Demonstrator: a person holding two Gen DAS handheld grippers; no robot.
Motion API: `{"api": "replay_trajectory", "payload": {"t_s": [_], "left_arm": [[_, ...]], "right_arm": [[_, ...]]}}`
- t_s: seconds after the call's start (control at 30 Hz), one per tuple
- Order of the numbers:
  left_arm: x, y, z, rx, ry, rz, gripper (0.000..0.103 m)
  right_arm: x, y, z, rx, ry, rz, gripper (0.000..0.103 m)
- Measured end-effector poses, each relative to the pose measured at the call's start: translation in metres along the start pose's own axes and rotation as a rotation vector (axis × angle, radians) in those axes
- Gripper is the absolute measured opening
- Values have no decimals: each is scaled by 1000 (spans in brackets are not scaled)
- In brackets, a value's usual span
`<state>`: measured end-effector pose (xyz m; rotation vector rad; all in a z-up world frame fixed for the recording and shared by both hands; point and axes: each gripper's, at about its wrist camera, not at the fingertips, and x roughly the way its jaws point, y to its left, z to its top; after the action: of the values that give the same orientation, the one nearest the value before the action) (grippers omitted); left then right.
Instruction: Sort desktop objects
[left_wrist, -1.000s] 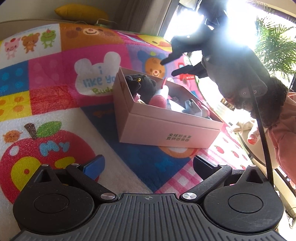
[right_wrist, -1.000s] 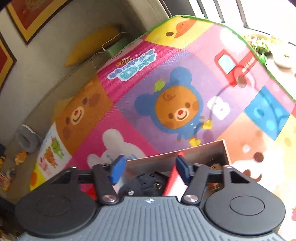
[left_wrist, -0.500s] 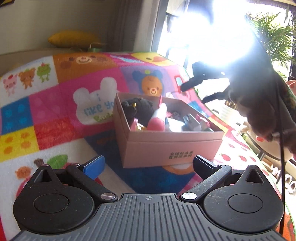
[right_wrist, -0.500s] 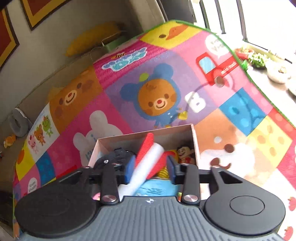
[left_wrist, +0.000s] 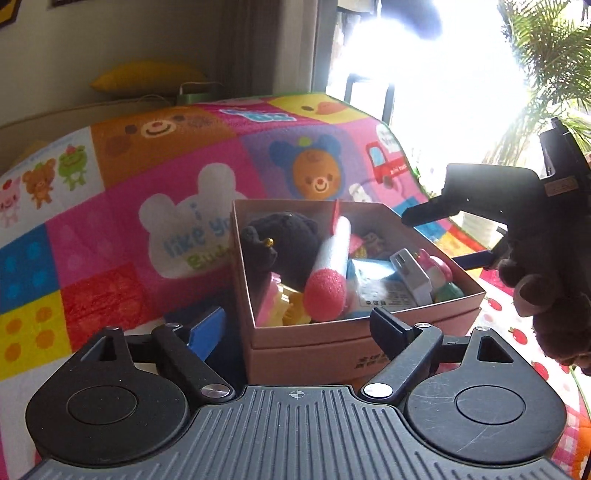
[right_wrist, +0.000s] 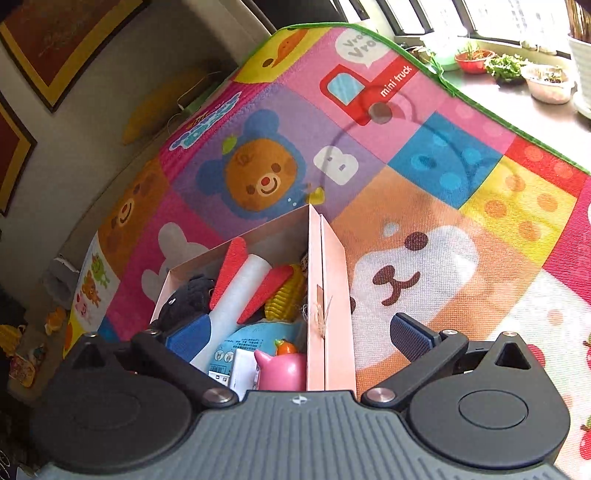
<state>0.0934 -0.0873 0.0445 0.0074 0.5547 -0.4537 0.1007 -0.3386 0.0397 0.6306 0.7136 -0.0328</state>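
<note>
A pink cardboard box (left_wrist: 325, 332) (right_wrist: 317, 295) sits on the colourful play mat. A foam rocket (left_wrist: 328, 269) (right_wrist: 240, 288), white with a red nose and fins, lies loose in it across the other toys. My right gripper (right_wrist: 299, 338) hovers over the box's right wall, its jaws opening wide and gripping nothing. In the left wrist view the right gripper (left_wrist: 450, 236) hangs above the box's far right corner. My left gripper (left_wrist: 295, 328) is low at the box's near corner. Its jaws are closing, with the corner seen between them and no pad pressing on it.
The box also holds a black plush (left_wrist: 284, 240), a pink figure (right_wrist: 280, 373), a yellow toy (right_wrist: 284, 299) and a blue packet (right_wrist: 240, 343). A brown fuzzy sleeve (left_wrist: 546, 306) holds the right gripper. Plant pots (right_wrist: 546, 85) line the windowsill beyond the mat's green edge (right_wrist: 480, 107).
The right gripper opened and let go of the rocket, which now lies in the box. The left gripper moved closer to the box and rose, and its jaws narrowed a little.
</note>
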Motion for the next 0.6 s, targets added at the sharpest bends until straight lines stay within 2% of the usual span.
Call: {"api": "replay_trajectory", "payload": {"t_s": [0.1,0.13,0.2,0.27,0.33,0.4,0.43,0.5,0.6], "left_arm": [[-1,8,0,-14,-13,-63,91],[-5,15,2,-32,-31,-96,96],[-12,34,10,-96,-63,-151,96],[-12,55,21,-152,-66,-129,93],[-5,77,30,-211,-49,-100,72],[8,97,36,-278,-32,-60,70],[16,103,38,-289,-16,-21,58],[33,113,38,-282,18,38,42],[56,121,30,-288,79,53,41]], "right_arm": [[17,-4,2,30,43,52,103],[20,-4,2,39,53,60,103],[21,-7,1,42,61,66,103],[14,-10,-2,32,47,54,103],[-3,-16,-7,12,10,32,103],[-17,-20,-11,4,-24,8,103],[-23,-22,-14,-1,-39,-4,103],[-31,-22,-16,-15,-58,-34,103],[-37,-18,-13,-39,-73,-63,103]]}}
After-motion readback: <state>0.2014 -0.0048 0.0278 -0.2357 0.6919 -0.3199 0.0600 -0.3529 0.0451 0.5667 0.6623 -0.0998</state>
